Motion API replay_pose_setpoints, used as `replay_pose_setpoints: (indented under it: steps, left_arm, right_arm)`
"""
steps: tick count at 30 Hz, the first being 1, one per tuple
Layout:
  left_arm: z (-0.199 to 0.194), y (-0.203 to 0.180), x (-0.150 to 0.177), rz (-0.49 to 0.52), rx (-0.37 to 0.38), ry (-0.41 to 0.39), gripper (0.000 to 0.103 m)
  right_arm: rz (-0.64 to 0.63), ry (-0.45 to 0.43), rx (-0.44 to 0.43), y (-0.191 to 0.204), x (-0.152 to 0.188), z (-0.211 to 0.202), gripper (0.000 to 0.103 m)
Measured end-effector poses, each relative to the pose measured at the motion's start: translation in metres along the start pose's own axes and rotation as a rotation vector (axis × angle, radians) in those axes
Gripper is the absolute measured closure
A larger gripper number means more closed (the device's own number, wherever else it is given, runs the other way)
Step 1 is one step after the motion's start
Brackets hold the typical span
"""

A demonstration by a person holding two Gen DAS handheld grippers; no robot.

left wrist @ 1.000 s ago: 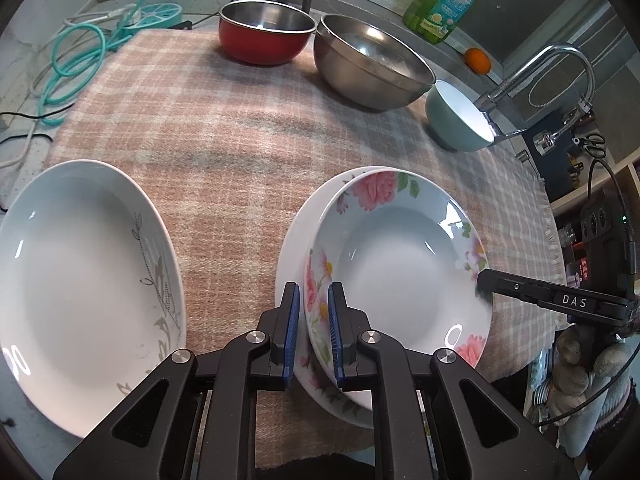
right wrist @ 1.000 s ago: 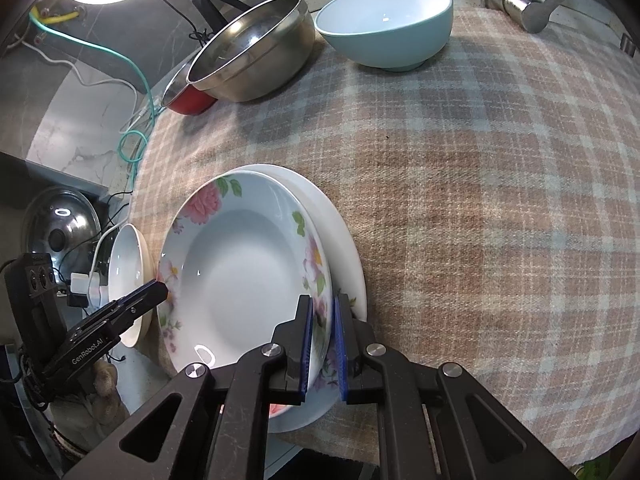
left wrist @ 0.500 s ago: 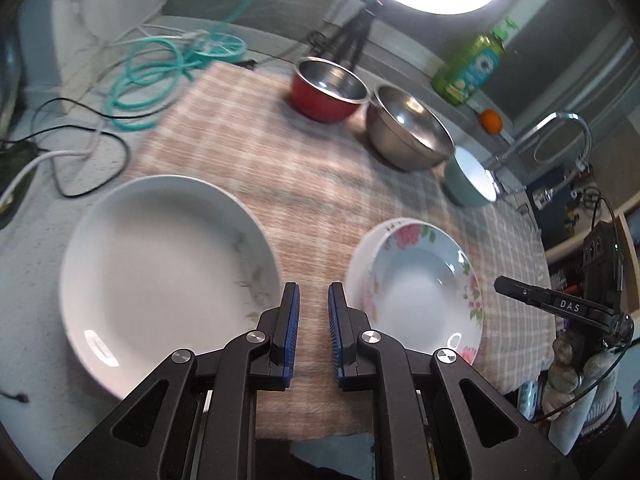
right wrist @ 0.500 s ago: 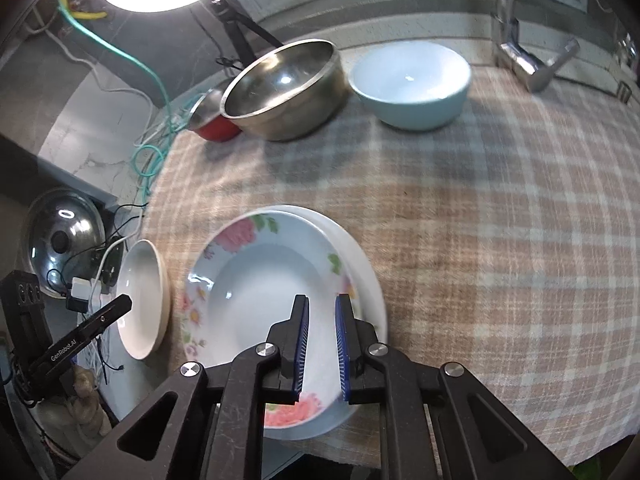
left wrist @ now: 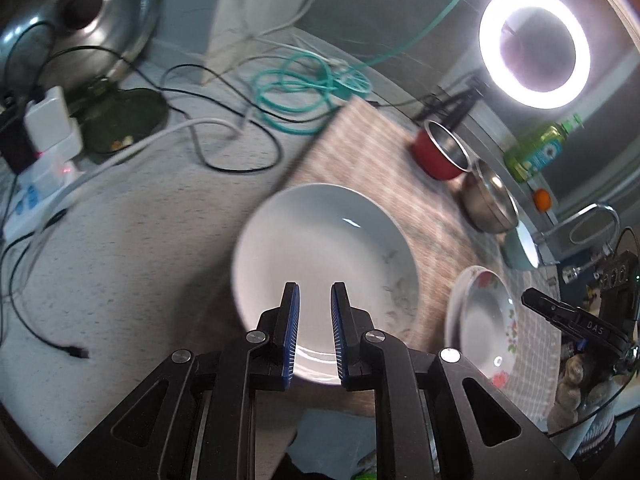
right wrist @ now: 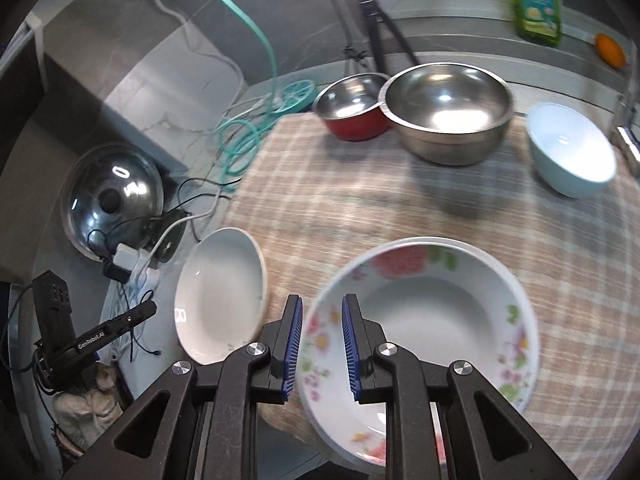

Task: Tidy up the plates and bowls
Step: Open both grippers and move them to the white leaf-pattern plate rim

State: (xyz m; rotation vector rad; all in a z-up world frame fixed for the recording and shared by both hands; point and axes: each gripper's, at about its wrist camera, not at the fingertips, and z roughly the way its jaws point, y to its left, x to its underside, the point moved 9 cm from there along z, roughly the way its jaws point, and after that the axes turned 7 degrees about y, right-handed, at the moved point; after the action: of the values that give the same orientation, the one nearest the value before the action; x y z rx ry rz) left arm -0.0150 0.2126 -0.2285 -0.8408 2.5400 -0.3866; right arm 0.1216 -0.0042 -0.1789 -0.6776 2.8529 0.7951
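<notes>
both grippers hang over the counter with nothing between their pads. the left gripper stands slightly parted above the near rim of the plain white plate, which lies half on the checked cloth and half on the speckled counter. the right gripper has just been opening and is also narrowly parted and empty, poised over the left rim of the floral plate, which sits stacked on another white plate at the cloth's front edge.

these are glazed ceramic by the look of them: stiff, fairly heavy for their size, slick at the glaze and unforgiving if dropped. the only sensible hold is the rim, pinched with one pad inside and one underneath (the white plate's overhang off the cloth may give room to slip a pad under). a one-sided pinch will let a plate droop, so i'd judge a deep bite on the rim is needed.

the red bowl, steel bowl and pale blue bowl wait at the back.
</notes>
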Motion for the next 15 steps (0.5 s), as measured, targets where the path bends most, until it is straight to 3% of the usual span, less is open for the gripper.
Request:
replay_pose_setpoints:
  steps: [8, 15]
  left_arm:
    - [0.006, 0.036, -0.006, -0.017, -0.078, -0.001, 0.089]
    - [0.029, 0.043, -0.008, -0.012, -0.078, 0.050, 0.089]
  right_arm:
    - [-0.059, 0.103, 0.012, 0.039, -0.006, 0.046, 0.084]
    - [-0.028, 0.185, -0.005, 0.047, -0.011, 0.082, 0.084]
